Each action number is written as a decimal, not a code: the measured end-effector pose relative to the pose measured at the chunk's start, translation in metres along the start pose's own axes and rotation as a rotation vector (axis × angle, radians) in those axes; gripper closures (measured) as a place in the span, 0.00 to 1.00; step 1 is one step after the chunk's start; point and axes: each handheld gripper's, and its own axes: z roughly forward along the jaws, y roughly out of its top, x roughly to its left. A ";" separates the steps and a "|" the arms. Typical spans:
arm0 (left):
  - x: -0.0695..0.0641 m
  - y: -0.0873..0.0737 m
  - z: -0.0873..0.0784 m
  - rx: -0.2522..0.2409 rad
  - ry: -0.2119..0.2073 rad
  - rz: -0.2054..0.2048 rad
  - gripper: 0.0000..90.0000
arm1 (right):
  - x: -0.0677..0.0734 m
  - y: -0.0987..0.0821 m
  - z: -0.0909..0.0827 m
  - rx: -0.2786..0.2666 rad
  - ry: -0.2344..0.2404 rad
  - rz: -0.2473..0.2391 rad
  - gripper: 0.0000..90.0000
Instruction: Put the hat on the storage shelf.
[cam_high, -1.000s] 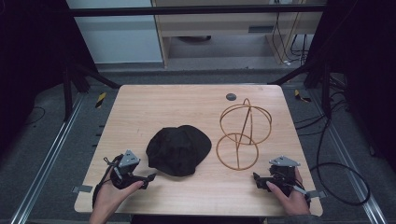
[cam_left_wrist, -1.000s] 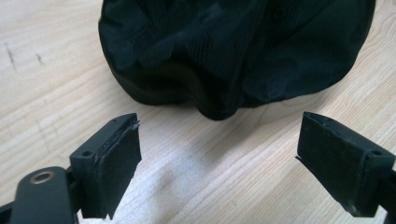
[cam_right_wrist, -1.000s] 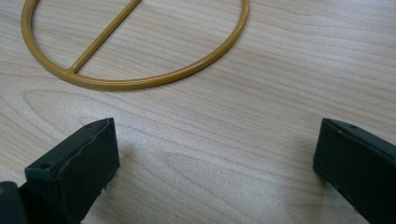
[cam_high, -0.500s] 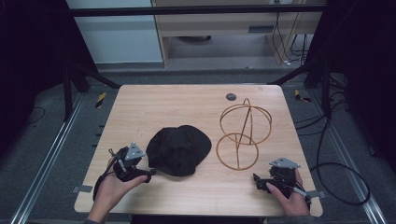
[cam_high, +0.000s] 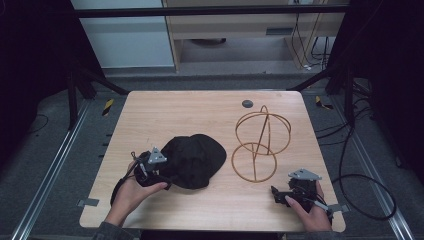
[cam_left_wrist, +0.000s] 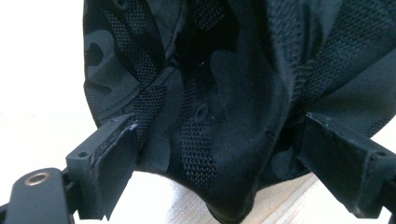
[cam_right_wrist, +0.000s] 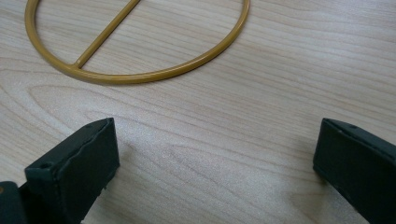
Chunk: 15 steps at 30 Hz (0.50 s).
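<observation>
A black camouflage cap (cam_high: 197, 159) lies on the wooden table (cam_high: 165, 112), left of centre. My left gripper (cam_high: 167, 175) sits at the cap's near left edge. In the left gripper view the left gripper (cam_left_wrist: 219, 125) stands wide open, with the cap (cam_left_wrist: 219, 84) bunched between the jaws and its fabric close to both pads. A gold wire stand (cam_high: 260, 145), made of a round base ring and an upright hoop, stands right of the cap. My right gripper (cam_high: 275, 192) rests open near the table's front right. In its own view the right gripper (cam_right_wrist: 217, 128) holds nothing, just short of the stand's base ring (cam_right_wrist: 154, 70).
A small dark disc (cam_high: 247, 104) lies near the table's far edge. Black frame legs and cables stand on the floor around the table. A person's hands hold both grippers at the front edge.
The left hand has carried its gripper right and away from the front edge, up to the cap, so the cap's edge now lies between its jaws. The right gripper has stayed put.
</observation>
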 end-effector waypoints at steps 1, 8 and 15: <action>0.000 0.001 0.001 0.000 -0.001 -0.003 0.13 | 0.000 0.000 0.000 0.000 0.000 0.000 0.00; 0.000 0.007 0.003 0.006 -0.008 0.008 0.18 | 0.000 0.000 0.000 -0.001 0.000 -0.002 0.00; 0.005 0.009 0.010 0.028 -0.052 -0.011 0.46 | 0.000 0.000 0.000 -0.001 0.000 -0.002 0.00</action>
